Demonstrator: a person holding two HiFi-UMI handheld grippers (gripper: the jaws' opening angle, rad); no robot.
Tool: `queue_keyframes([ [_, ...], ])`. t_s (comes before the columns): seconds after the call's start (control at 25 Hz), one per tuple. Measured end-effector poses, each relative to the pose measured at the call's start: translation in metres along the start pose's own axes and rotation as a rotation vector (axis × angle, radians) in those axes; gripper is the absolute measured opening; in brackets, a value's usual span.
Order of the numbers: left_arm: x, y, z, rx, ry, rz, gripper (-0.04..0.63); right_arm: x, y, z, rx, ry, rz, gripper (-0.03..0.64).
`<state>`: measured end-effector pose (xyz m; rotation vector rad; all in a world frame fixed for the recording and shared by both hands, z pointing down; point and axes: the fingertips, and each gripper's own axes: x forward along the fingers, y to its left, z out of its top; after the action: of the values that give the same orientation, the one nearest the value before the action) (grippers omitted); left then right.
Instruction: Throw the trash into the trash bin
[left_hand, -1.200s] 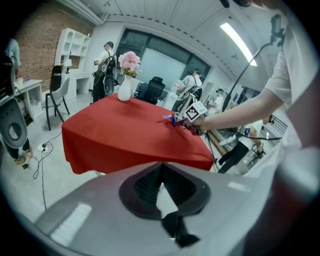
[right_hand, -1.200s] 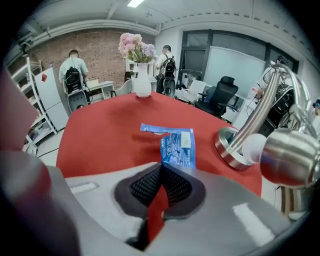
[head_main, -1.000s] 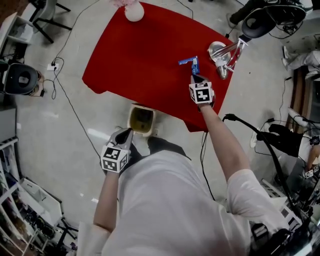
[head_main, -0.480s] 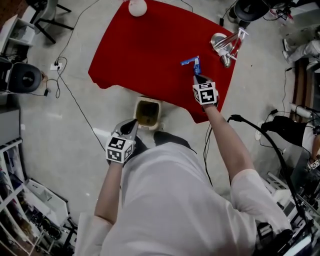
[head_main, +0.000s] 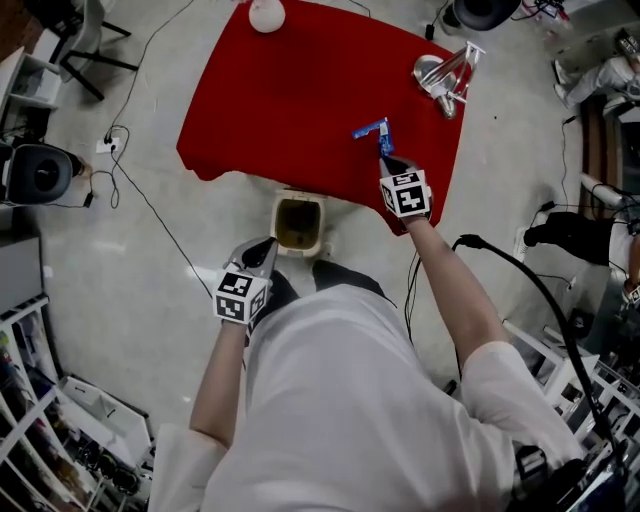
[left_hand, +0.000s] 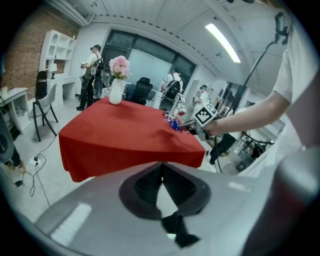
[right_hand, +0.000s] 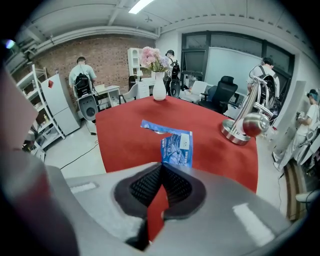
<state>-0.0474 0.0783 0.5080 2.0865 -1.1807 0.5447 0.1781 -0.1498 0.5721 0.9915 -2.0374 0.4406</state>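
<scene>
A blue plastic wrapper (head_main: 373, 133) hangs over the red tablecloth near the table's front right part. My right gripper (head_main: 388, 160) is shut on its near end. In the right gripper view the wrapper (right_hand: 176, 145) sticks up from the closed tips of the right gripper (right_hand: 162, 167). An open cream trash bin (head_main: 322, 225) stands on the floor just in front of the table's near edge. My left gripper (head_main: 264, 250) hovers beside the bin's left front, shut and empty, the same left gripper (left_hand: 161, 165) showing closed jaws in its own view.
The red-cloth table (head_main: 290, 90) carries a white vase (head_main: 267, 14) at its far edge and a chrome stand (head_main: 440, 72) at the far right. Cables run over the floor on the left and right. Shelves stand at lower left. People stand in the background.
My right gripper has drawn the blue wrapper away from the chrome stand, towards the table's near edge. The left gripper has shifted slightly closer to the bin.
</scene>
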Motion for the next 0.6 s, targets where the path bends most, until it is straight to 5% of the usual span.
queue_keyframes([
  [0.6,-0.015,0.012,-0.019,0.039,0.025,-0.067,0.005,-0.035,0.096,-0.031,0.05,-0.001,0.088,0.001],
])
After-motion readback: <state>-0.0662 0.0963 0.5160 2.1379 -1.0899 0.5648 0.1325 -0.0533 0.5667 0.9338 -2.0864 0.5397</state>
